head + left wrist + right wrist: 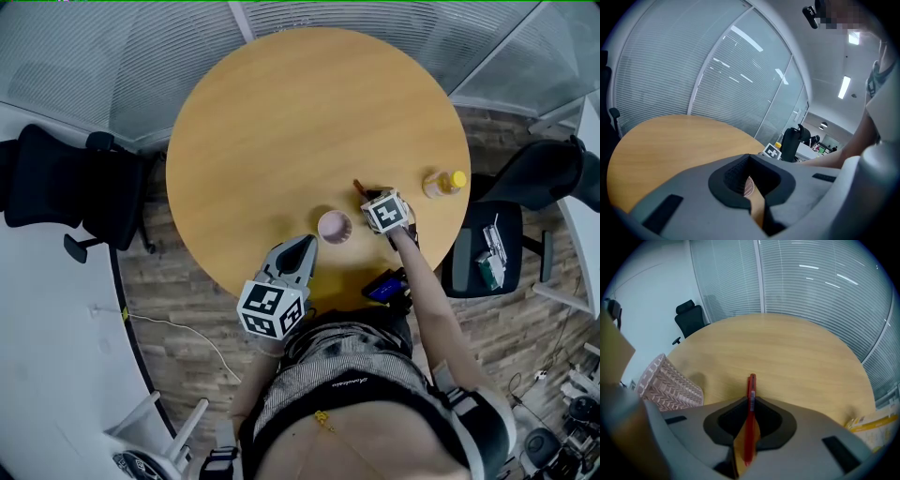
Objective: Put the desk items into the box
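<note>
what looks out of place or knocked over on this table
Nothing looks spilled or broken. The only oddity is the yellow-capped bottle, which sits near the table rim on the right; the pink cup stands upright.

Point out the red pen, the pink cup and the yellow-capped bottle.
red pen (750, 413), right gripper view, middle of its shaft.
pink cup (670, 385), right gripper view, patterned side wall.
yellow-capped bottle (437, 185), head view, its body.
</note>
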Available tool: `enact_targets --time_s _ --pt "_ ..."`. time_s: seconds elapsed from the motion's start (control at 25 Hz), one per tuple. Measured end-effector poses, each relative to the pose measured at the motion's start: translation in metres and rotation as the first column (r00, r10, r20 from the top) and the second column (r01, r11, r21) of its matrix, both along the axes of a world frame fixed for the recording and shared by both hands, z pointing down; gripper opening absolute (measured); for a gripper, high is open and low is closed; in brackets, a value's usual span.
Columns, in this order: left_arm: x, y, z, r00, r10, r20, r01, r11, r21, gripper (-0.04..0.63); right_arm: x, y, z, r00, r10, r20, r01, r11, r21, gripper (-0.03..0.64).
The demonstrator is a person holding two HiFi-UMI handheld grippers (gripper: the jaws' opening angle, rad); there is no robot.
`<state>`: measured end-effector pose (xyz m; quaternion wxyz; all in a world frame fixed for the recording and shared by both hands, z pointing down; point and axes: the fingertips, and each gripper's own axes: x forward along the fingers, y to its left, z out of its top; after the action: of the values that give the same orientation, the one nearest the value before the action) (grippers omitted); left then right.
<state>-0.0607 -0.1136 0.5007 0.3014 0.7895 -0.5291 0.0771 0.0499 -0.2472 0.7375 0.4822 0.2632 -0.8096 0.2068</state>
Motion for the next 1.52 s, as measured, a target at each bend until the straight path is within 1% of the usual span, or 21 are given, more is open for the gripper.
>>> enact_targets --time_s 0.16,0.32,0.44,0.52,0.64,0.72,0.84,1.16,1.52 --pt "0.001 0.005 0.0 1.0 -0.003 0.003 0.003 1.0 -0.003 -0.003 0.001 0.0 -0.001 1.0 0.006 0.018 -0.006 1.0 0.009 0.061" --pt "0.003 0.008 -0.003 1.0 0.001 0.005 -0.001 1.0 0.005 -0.003 -0.001 0.001 -0.003 1.0 -0.002 0.027 0.001 0.999 0.05 0.061" --pt "0.002 0.013 -0.006 1.0 -0.003 -0.01 0.003 1.0 0.011 -0.003 0.0 0.002 -0.003 0.999 0.016 0.031 -0.019 0.997 0.069 0.06" --pt "0.001 0.015 -0.008 1.0 -0.008 -0.019 0.008 1.0 0.014 -0.003 -0.001 0.002 -0.001 0.998 0.023 0.054 -0.027 0.997 0.073 0.06" --pt "0.001 0.019 -0.009 1.0 -0.004 0.009 0.004 1.0 0.021 -0.002 0.002 0.0 -0.002 0.997 0.041 0.064 -0.045 0.997 0.068 0.06" --pt "0.003 0.022 -0.009 1.0 0.0 0.007 0.0 1.0 0.018 -0.003 0.004 0.001 -0.005 0.998 0.029 0.06 -0.034 0.996 0.077 0.06" --pt "0.003 0.027 -0.01 1.0 0.001 0.008 -0.001 1.0 0.012 -0.003 0.007 0.001 -0.013 0.997 0.025 0.071 -0.031 0.996 0.087 0.06" --pt "0.004 0.039 -0.007 1.0 0.015 0.026 -0.015 1.0 0.011 -0.003 0.026 -0.002 -0.041 0.988 0.07 0.135 -0.084 0.991 0.101 0.06" --pt "0.008 0.054 -0.007 0.999 0.032 0.031 -0.032 0.999 0.004 -0.003 0.043 0.009 -0.076 0.981 0.07 0.179 -0.09 0.99 0.105 0.06"
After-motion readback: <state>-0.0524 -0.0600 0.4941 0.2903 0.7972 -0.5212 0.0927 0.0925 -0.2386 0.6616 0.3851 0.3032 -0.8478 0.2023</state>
